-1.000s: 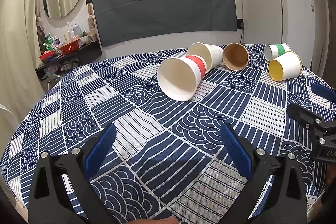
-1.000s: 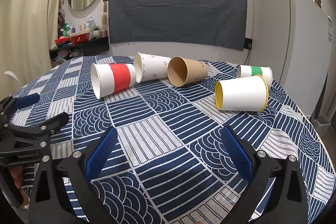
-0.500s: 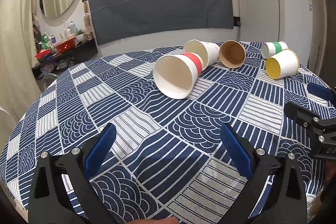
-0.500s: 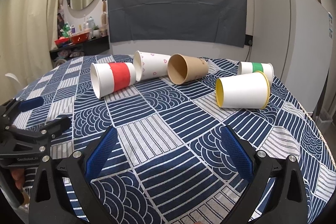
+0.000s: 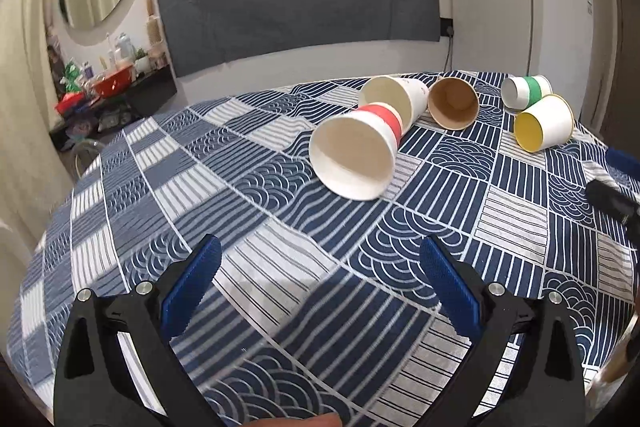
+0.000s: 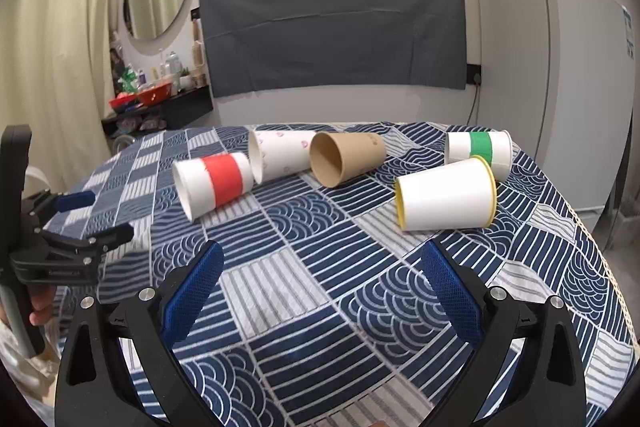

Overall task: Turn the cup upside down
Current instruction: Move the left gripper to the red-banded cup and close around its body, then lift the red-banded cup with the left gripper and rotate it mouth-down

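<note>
While five paper cups lie on their sides toward the far edge of the table (image 6: 560, 287) (it wears a blue-and-white patterned cloth), both grippers hang over its near edge, holding nothing. Spread wide, the left gripper (image 5: 318, 267) points its blue pads at the red-banded cup (image 5: 356, 151), whose open mouth faces it. Just behind that cup lies a white cup with pink marks (image 6: 280, 155), beside it a brown cup (image 6: 346, 157). Nearer the far right edge rest a yellow-rimmed cup (image 6: 446, 195) and a green-banded cup (image 6: 480, 149), close together. Likewise spread, the right gripper (image 6: 322, 269) grips nothing.
</note>
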Tool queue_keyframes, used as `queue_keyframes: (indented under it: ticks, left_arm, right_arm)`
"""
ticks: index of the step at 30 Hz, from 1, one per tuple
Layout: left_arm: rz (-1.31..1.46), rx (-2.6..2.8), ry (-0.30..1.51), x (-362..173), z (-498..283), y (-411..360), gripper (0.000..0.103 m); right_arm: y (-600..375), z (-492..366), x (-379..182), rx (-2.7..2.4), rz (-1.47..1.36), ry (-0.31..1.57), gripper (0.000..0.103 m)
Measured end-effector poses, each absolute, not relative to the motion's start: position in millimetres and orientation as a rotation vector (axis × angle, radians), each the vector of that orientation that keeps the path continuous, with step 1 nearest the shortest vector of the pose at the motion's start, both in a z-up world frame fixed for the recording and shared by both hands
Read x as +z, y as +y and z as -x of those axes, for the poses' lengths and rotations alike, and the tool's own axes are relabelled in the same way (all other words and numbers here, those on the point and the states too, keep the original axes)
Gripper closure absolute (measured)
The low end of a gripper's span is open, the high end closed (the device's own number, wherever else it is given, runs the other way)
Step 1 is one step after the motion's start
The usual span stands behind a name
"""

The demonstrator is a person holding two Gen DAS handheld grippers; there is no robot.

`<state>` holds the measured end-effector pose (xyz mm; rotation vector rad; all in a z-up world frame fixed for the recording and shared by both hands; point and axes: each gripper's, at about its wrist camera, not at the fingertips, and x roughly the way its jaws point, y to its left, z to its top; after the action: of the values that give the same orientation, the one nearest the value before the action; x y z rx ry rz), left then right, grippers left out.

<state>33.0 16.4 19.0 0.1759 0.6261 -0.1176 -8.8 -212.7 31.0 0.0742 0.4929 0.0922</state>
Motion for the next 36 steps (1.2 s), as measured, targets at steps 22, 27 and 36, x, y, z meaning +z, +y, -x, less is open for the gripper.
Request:
queue_keyframes:
  ticks: [22, 27, 36]
  left_arm:
    - [-0.483, -0.324, 0.944, 53.2, -165.6, -44.8, 0.006]
    - [-0.564, -0.312, 1.009, 34.8, -194.6, -48.3, 0.006]
    - [-0.588, -0.369, 1.091, 16.4, -197.6, -53.1, 0.036]
  right_arm:
    - [-244.0, -83.0, 21.3, 0.182, -0.143, 0.777, 0.008]
    - [-237.7, -90.0, 11.4, 0.173, -0.119, 0.802, 0.008]
    - [-228.2, -81.2, 9.1, 0.208, -0.111, 0.821, 0.008]
